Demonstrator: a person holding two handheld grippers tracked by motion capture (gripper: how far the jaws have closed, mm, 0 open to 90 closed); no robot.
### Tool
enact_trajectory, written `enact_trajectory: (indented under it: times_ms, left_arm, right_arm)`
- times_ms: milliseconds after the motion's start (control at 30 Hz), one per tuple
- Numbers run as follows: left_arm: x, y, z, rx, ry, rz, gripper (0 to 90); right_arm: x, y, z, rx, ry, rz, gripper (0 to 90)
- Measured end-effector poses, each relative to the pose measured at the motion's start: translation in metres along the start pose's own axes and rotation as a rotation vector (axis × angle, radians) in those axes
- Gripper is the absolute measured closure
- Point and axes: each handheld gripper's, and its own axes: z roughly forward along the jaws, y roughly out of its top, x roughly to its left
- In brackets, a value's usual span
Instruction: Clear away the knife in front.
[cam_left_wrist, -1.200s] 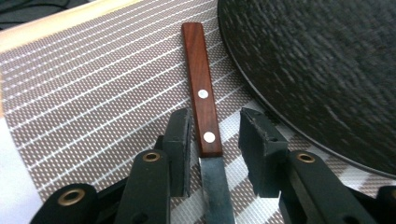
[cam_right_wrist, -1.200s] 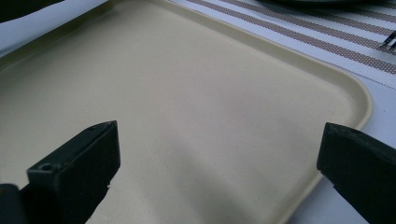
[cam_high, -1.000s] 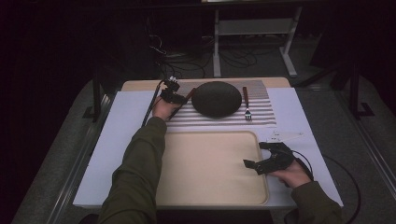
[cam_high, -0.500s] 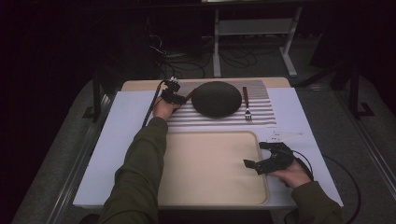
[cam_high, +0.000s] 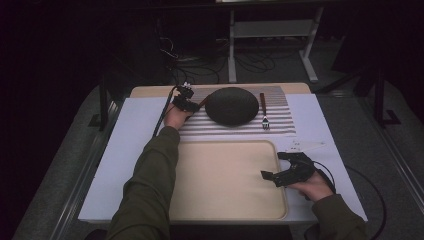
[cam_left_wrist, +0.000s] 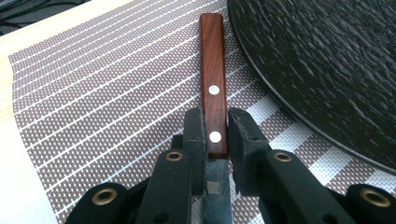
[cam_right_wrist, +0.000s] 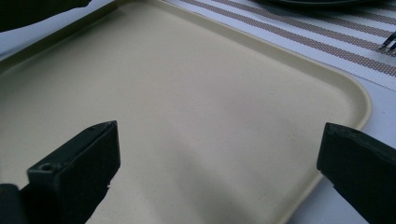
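On the striped placemat (cam_high: 235, 127) at the far side of the table (cam_high: 127, 150), we see the left claw (cam_left_wrist: 215, 128) clamped on the wooden handle of a knife (cam_left_wrist: 212, 79); its jaws have just been closing, and the pads now press the handle from both sides. The knife lies flat on the placemat, just left of the dark plate (cam_high: 231, 105), its handle end pointing away from the claw. A fork (cam_high: 263, 111) lies on the placemat to the right of the plate. Nearer the person, we see the right claw (cam_high: 280, 166) above the right edge of the beige tray (cam_high: 220, 185), its jaws spread wide apart with nothing between them.
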Motion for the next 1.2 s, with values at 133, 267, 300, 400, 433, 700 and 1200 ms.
enact_trajectory:
  times_ms: [133, 267, 300, 400, 433, 700, 1200]
  left_arm:
    - [0.000, 0.000, -0.001, 0.004, -0.008, -0.013, 78.1]
    - [0.000, 0.000, -0.005, 0.015, -0.002, -0.010, 78.1]
    - [0.001, 0.001, -0.007, 0.019, -0.001, -0.010, 78.1]
    - [0.003, 0.002, -0.013, 0.024, 0.005, -0.006, 78.2]
    - [0.003, 0.002, -0.016, 0.026, 0.005, -0.003, 78.1]
    - [0.006, -0.001, -0.045, 0.015, 0.001, -0.039, 78.1]
    - [-0.009, -0.032, -0.114, -0.027, -0.023, -0.064, 78.1]
  right_arm:
    - [0.000, 0.000, 0.000, -0.003, 0.004, -0.002, 0.0]
    - [0.000, 0.000, -0.001, -0.007, 0.003, 0.005, 0.0]
    - [-0.001, 0.000, -0.001, -0.007, 0.002, 0.004, 0.0]
    - [0.000, 0.000, -0.001, -0.007, 0.002, 0.003, 0.0]
    - [0.000, 0.000, -0.001, -0.007, 0.002, 0.002, 0.0]
    - [0.000, 0.000, 0.000, -0.007, 0.002, -0.006, 0.0]
    - [0.002, 0.002, 0.001, 0.000, -0.007, -0.013, 0.0]
